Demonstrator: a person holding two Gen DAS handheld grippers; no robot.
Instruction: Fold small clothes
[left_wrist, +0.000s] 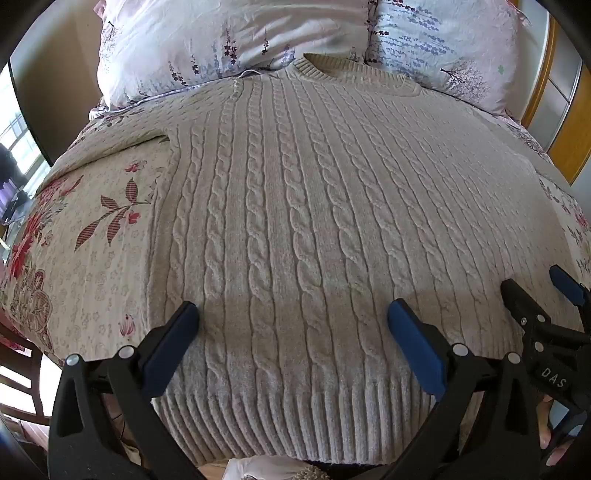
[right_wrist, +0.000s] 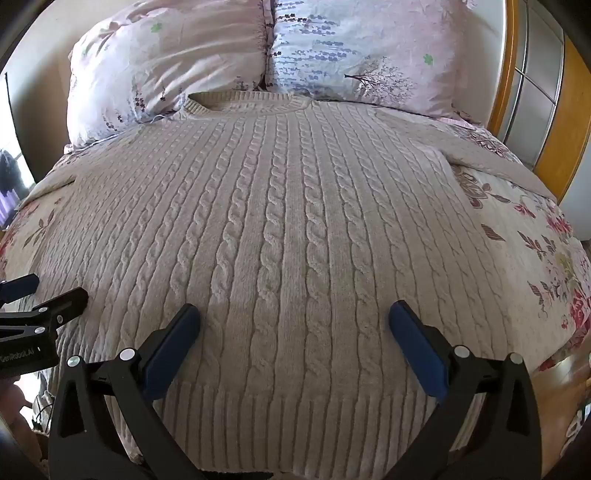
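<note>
- Nearest the lens in each wrist view, two black fingers with blue pads frame the foreground: the left gripper (left_wrist: 291, 314) and the right gripper (right_wrist: 293, 314) both stand spread wide, with nothing clamped between the pads, poised over the knit near its lower hem.
- Bed (left_wrist: 92, 258), largest element: a cream quilted cover printed with red and pink flowers, showing on both sides of the garment.
- Sweater (right_wrist: 288, 221), the task's thing: a cream cable-knit pullover lying flat, front up, along the middle of the bed; round collar toward the pillows, ribbed hem at the near edge, where it reaches the foot of the bed. Vertical cable columns run unbroken from collar to hem. One sleeve extends outward to each side.
- Pillows (left_wrist: 236, 40): two pale pink, floral-printed, side by side at the head; the collar touches or slightly overlaps their lower edges, so they bound the far end.
- Wardrobe (right_wrist: 535, 74): wood-framed panels just beyond the bed's right side.
- Window (left_wrist: 18, 147): bright, past the left side.
- Open room: bare cover lies to both flanks of the torso; the sleeves cross part of it.
- Each gripper appears at the margin of the other's view, close beside but apart.
</note>
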